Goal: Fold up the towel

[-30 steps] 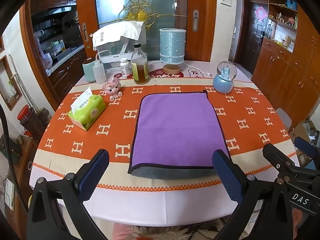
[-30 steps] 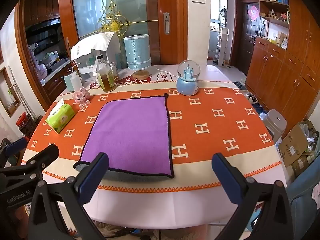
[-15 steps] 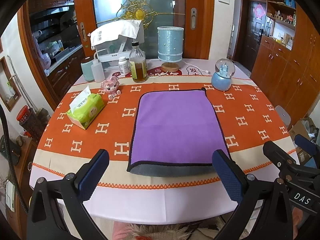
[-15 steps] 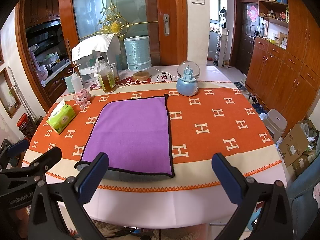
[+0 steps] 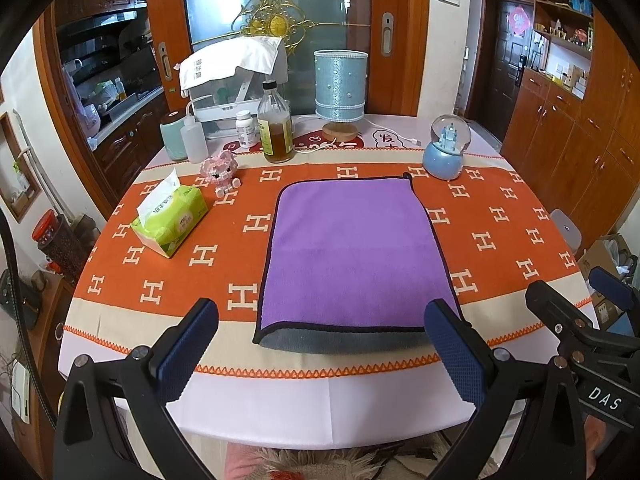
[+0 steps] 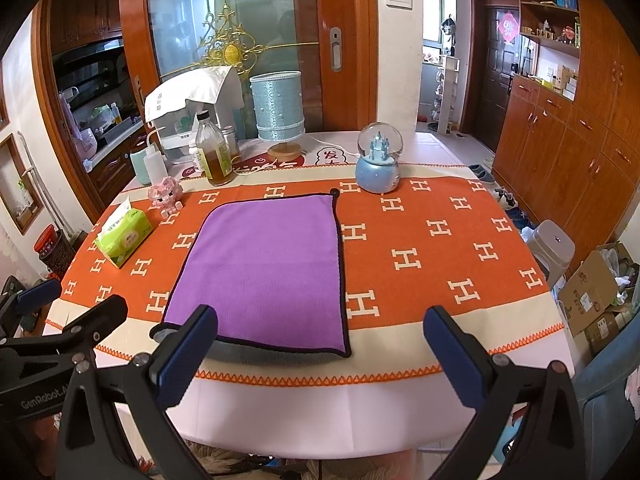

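Note:
A purple towel (image 5: 352, 256) with black trim lies folded flat on the orange patterned tablecloth (image 5: 224, 256), its grey underside showing along the near edge. It also shows in the right wrist view (image 6: 268, 268). My left gripper (image 5: 320, 344) is open and empty, held above the table's near edge in front of the towel. My right gripper (image 6: 320, 348) is open and empty, also back from the near edge, with the towel ahead and to its left. Neither touches the towel.
A green tissue pack (image 5: 170, 218) and a pink toy (image 5: 222, 170) lie left of the towel. A bottle (image 5: 275, 124), blue lamp (image 5: 340, 92) and snow globe (image 5: 446, 148) stand at the back. Wooden cabinets (image 6: 568, 128) and a stool (image 6: 554, 246) are to the right.
Both grippers have drawn back and risen slightly from the table. The towel has not moved.

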{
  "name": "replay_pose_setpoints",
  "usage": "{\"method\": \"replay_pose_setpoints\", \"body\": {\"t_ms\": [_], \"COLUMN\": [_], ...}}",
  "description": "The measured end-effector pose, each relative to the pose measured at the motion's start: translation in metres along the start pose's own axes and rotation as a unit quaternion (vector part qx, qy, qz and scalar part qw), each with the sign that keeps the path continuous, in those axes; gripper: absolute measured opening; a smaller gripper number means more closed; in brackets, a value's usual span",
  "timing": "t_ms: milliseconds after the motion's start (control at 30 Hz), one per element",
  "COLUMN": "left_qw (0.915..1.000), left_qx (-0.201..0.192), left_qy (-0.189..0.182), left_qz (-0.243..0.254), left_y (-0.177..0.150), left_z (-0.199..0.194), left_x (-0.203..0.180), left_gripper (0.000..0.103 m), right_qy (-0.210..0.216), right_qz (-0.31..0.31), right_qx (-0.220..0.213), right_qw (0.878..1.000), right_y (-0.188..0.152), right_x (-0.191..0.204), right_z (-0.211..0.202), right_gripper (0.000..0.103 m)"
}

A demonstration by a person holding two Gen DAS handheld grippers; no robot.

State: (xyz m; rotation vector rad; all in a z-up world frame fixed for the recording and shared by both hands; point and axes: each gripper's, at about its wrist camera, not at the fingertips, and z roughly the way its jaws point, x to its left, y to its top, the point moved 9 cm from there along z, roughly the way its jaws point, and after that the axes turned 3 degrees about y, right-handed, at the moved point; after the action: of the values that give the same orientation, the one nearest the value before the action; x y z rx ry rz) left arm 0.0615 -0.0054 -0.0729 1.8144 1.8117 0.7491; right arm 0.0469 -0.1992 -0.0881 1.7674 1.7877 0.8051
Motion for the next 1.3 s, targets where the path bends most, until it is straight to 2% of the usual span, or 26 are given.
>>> {"method": "replay_pose_setpoints", "body": {"t_ms": [767, 1067, 1300], "left_qw": [1.0000, 0.9999, 1.0000], "left_qx": [0.004, 0.007, 0.009], "left_qy": [-0.001, -0.007, -0.001], "left_qz": [0.000, 0.001, 0.000], "left_y": [-0.005, -0.018, -0.016], "left_z": [-0.002, 0.008, 0.002], "left_x": [-0.003, 0.006, 0.011], "left_gripper": [0.102, 0.102, 0.102], "right_qy": [0.002, 0.001, -0.001], "right_qz": [0.001, -0.001, 0.004], "right_qx": [0.000, -0.003, 0.000], "right_qw": [1.000, 1.000, 1.000], "right_y": [0.001, 0.002, 0.001], "right_x": [0.002, 0.003, 0.003], "right_z": [0.003, 0.001, 0.006], "right_gripper": [0.102, 0.102, 0.102]}}
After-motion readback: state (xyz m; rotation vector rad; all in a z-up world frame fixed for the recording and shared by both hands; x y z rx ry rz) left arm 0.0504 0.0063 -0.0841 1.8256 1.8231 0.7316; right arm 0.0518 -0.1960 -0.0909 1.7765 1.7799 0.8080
